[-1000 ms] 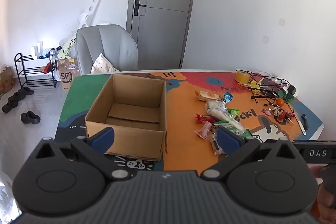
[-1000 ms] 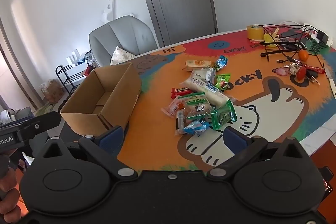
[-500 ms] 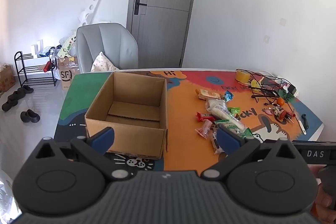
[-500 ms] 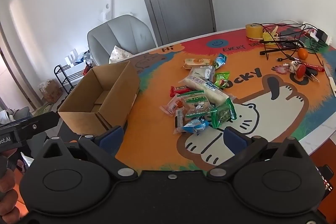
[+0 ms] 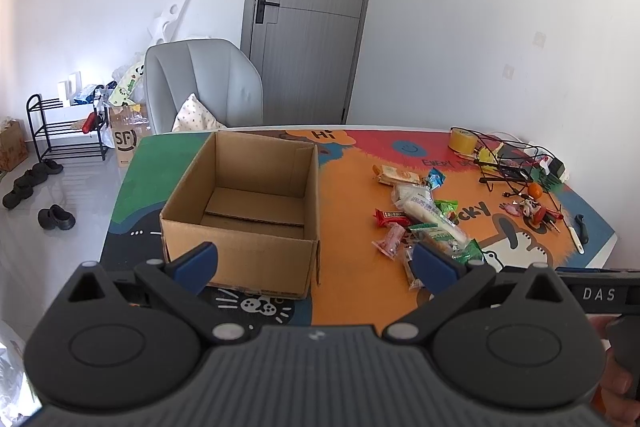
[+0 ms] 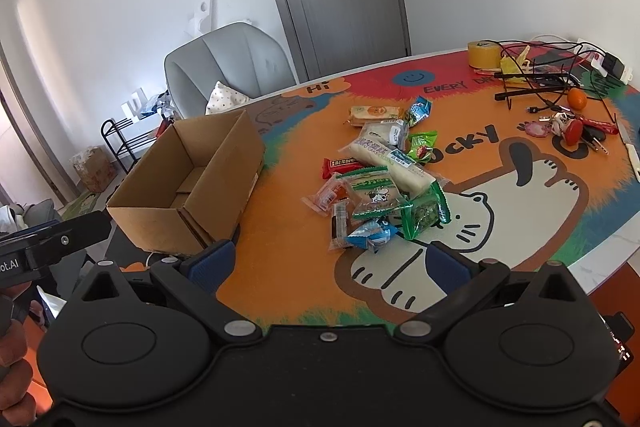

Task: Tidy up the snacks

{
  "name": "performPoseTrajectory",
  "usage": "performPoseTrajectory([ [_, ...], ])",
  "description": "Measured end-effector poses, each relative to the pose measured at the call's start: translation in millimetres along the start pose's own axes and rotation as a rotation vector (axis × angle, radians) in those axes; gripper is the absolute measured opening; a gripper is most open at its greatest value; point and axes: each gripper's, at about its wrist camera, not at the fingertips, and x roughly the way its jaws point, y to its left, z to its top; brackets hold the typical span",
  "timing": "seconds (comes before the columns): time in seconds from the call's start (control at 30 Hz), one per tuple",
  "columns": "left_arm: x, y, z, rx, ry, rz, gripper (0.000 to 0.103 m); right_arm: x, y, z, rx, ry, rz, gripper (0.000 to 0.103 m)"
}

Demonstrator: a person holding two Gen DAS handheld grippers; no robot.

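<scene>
Snacks (image 6: 376, 183) lie in a loose heap on the bright printed table (image 6: 540, 211), none of them in the cardboard box (image 5: 244, 211) yet, so by my reading the sorting has not started and every packet is left to move. I see the box standing open and empty on the table's left part, well apart from the heap, its floor bare except for the folded flaps.

From my left gripper (image 5: 312, 261) I look over the box's near wall; its jaws are spread wide with nothing between them. My right gripper (image 6: 328, 261) hangs above the table's near edge, just short of the heap, jaws likewise apart and holding nothing.

Within the heap, the long white cake packet (image 6: 386, 163) is the biggest piece and lies across the middle; a green-edged packet with a cow on it (image 6: 374, 195) overlaps it, and a small blue wrapper (image 6: 372, 233) sits nearest my right gripper. I judge the overlaps the main nuisance: lifting one packet may drag its neighbours.

Farther right, a tangle of black cables (image 6: 536, 79), a roll of yellow tape (image 6: 484, 53), a small orange fruit (image 6: 577, 99) and keys (image 6: 576, 131) stay clear of my path.
</scene>
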Motion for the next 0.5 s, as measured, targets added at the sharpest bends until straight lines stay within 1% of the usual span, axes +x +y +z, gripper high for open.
performPoseTrajectory([
  [0.5,1.8,-1.8,-2.3,0.003,0.007,-0.002,0.103,3.0,1.2,-2.0,-0.009,0.01,-0.009,0.103],
])
